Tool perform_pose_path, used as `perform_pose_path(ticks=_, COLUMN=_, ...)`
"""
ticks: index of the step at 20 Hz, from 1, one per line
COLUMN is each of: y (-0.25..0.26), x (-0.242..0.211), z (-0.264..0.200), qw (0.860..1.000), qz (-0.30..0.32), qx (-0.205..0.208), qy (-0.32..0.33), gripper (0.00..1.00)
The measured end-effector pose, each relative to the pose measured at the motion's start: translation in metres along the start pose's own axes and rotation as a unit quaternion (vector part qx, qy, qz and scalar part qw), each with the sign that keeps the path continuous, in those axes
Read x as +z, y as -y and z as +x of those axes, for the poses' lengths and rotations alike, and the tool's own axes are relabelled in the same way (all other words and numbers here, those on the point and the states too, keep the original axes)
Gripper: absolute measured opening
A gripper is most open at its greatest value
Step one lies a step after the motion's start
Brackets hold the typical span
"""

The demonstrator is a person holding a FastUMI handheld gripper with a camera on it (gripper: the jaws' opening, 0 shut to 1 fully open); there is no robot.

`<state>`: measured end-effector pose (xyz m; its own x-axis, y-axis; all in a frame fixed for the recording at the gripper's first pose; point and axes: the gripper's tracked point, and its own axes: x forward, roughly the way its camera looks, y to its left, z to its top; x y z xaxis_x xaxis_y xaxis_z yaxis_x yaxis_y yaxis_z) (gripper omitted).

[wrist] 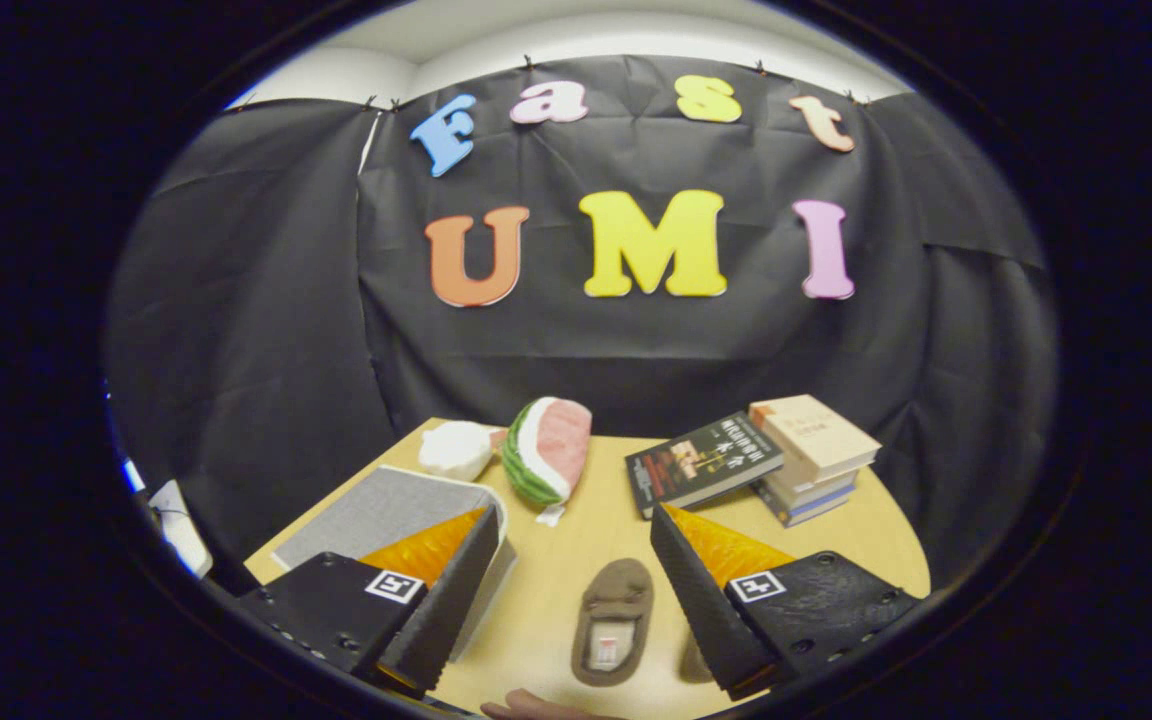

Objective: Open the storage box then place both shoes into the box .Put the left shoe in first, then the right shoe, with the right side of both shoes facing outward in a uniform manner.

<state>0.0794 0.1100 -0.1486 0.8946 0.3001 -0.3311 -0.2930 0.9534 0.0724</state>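
Note:
A brown slipper-like shoe (613,622) lies on the wooden table (586,545), sole down, between my two fingers and well below them. A second brown shoe (693,662) peeks out beside the right finger, mostly hidden by it. The storage box (388,510), white with a grey lid that lies shut on top, stands to the left, partly behind my left finger. My gripper (571,535) hovers above the table, open wide, with nothing between its fingers.
A watermelon-slice plush (546,450) and a white plush (456,448) lie at the table's far side. A dark book (701,462) leans on a stack of books (811,455) at the far right. A person's hand (526,706) shows at the table's near edge.

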Motion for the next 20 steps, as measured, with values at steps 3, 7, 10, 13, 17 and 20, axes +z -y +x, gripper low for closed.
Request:
perform_pose_path(ticks=3, y=-0.029, x=-0.019, z=0.034, qw=0.999, qz=0.012, qx=0.035, qy=-0.038, gripper=0.96)
perform_pose_path(ticks=7, y=-0.059, x=-0.057, z=0.072, qw=0.99, qz=0.045, qx=0.072, qy=-0.111, gripper=0.96)
perform_pose_path(ticks=10, y=-0.068, x=-0.077, z=0.086, qw=0.982, qz=0.072, qx=0.09, qy=-0.149, gripper=0.96)
perform_pose_path(ticks=13, y=-0.076, x=-0.087, z=0.095, qw=0.976, qz=0.086, qx=0.104, qy=-0.17, gripper=0.96)
perform_pose_path(ticks=17, y=-0.082, x=-0.093, z=0.103, qw=0.967, qz=0.12, qx=0.123, qy=-0.187, gripper=0.97)
perform_pose_path(ticks=20, y=-0.089, x=-0.093, z=0.103, qw=0.961, qz=0.14, qx=0.135, qy=-0.196, gripper=0.87)
